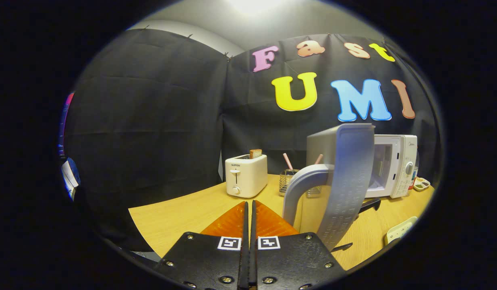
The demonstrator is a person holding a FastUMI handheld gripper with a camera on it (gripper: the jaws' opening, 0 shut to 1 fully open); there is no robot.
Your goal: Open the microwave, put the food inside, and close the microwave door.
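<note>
Nearest me, my gripper has its fingers pressed together with nothing between them, over the light wooden table. Just right of the fingertips the white microwave's open door swings out edge-on, its curved grey handle facing me. Beyond it stands the white microwave, cavity showing. Farther left, a cream toaster holds a bread slice, and a wire basket holds pink-handled utensils.

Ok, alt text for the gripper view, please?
The microwave door stands open, edge-on just ahead and right of the gripper, whose fingers are shut on nothing. Beyond, on the wooden table, a toaster holds toast.
</note>
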